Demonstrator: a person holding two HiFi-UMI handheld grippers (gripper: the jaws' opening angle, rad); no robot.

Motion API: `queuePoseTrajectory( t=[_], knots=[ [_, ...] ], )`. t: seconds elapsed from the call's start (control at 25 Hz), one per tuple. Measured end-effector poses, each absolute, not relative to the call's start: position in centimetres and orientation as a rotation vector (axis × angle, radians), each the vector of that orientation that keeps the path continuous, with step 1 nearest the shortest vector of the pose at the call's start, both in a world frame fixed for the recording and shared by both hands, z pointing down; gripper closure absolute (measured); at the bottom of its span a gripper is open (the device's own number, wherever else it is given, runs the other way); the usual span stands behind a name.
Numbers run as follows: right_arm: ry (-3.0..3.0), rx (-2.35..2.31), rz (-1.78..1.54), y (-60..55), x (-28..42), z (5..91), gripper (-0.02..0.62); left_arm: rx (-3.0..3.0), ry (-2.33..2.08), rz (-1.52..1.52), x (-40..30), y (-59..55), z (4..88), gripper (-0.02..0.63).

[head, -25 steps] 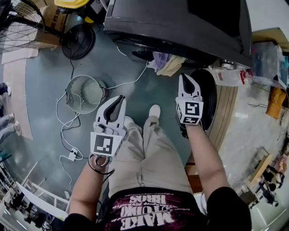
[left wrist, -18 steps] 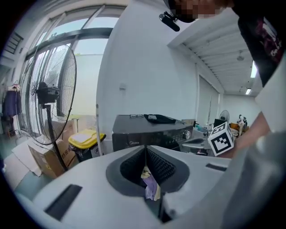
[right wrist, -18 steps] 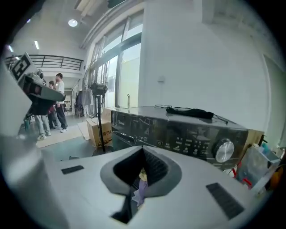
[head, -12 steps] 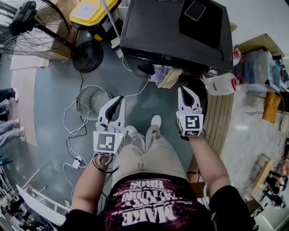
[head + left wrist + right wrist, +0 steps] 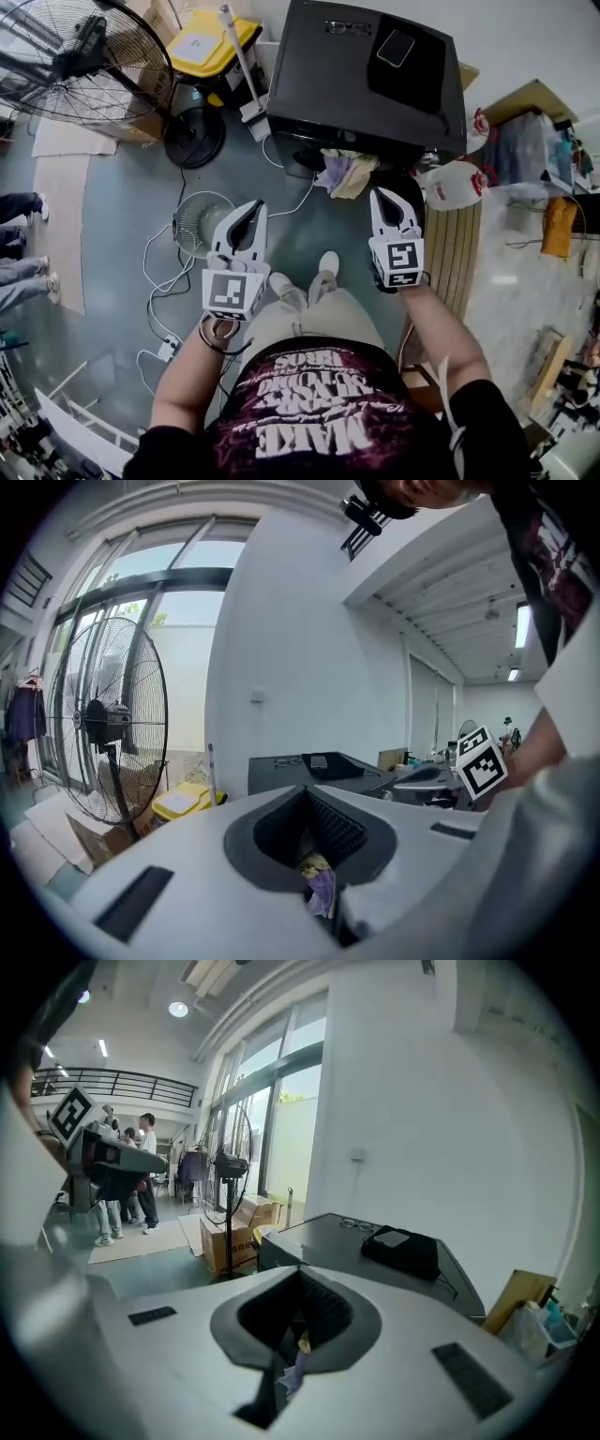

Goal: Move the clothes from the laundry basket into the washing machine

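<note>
The black washing machine [image 5: 361, 80] stands ahead of me, and purple and yellow clothes [image 5: 343, 172] hang out of its front opening. Both grippers are raised in front of it with nothing in them. My left gripper [image 5: 251, 210] is shut, left of the clothes and short of them. My right gripper [image 5: 386, 195] is shut too, just right of the clothes. In the left gripper view the clothes [image 5: 320, 883] show through the notch of the closed left gripper [image 5: 305, 792]. The right gripper view shows the clothes [image 5: 297, 1357] past the closed right gripper [image 5: 300, 1274] in the same way.
A round wire basket [image 5: 194, 225] with a white cable lies on the floor beside my left gripper. A big standing fan [image 5: 80, 56] and a yellow bin [image 5: 208, 39] stand at the left. A white jug [image 5: 457, 184] and a dark round object [image 5: 419, 192] sit at the right. People's legs [image 5: 21, 234] show far left.
Both grippers have risen, still shut and empty. The view has swung up, so the whole top of the washing machine and more of the fan now show.
</note>
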State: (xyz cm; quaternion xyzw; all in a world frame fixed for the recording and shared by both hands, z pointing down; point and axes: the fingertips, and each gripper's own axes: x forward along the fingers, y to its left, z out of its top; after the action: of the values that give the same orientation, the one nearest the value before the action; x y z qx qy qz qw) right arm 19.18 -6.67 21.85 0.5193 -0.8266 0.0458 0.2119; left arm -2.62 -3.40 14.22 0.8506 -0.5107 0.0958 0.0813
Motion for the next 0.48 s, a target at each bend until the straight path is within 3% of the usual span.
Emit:
queuePoseTrajectory(
  t=[0.48],
  knots=[
    [-2.343,1.501,0.118,-4.5,17.2,14.5,0.592,2.661,-1.502,0.313,-3.4,-2.0,8.9,0.601]
  ],
)
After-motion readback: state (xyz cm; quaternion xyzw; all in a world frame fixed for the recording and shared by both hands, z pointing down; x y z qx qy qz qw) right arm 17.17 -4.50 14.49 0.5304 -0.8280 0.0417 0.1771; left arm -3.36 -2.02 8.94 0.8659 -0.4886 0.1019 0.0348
